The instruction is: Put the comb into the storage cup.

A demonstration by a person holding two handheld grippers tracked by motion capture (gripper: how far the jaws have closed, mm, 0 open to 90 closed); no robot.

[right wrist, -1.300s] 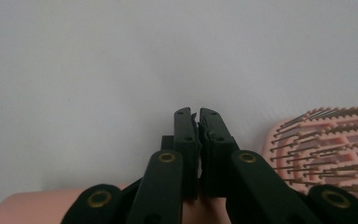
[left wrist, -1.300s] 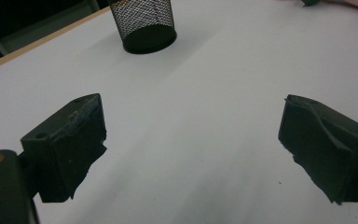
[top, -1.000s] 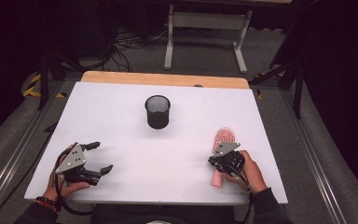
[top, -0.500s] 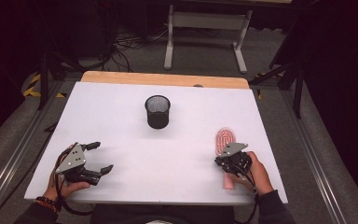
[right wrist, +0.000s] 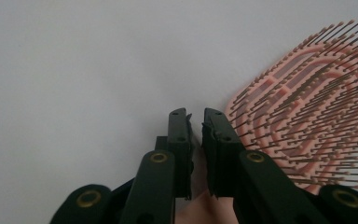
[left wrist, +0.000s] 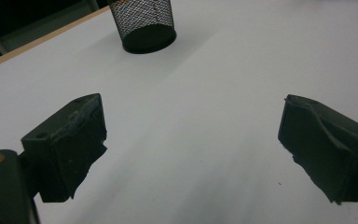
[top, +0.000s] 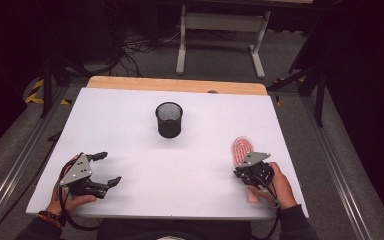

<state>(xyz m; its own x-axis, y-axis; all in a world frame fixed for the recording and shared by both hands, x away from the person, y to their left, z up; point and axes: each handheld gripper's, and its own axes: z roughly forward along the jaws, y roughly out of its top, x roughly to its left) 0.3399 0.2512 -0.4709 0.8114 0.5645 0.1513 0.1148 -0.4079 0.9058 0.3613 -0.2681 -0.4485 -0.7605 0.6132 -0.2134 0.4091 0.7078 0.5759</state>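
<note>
Pink and bristly, the hairbrush [top: 242, 151] lies bristles-up near the table's [top: 130, 115] right edge, its handle pinched in the right gripper [right wrist: 195, 117], whose jaws have just been easing apart a touch. Best to firm that pinch on the handle before lifting toward the black mesh cup [top: 169, 119] at mid-table. Near the front-left corner the left gripper [top: 105, 169] rests, jaws wide and empty.

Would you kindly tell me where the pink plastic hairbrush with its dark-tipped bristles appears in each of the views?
High view: the pink plastic hairbrush lies at the table's right, its handle under the right gripper.
Left gripper view: not in it.
Right gripper view: its bristled head is at the right, its handle between the nearly shut jaws.
Shared landmark: the white table top.
</note>
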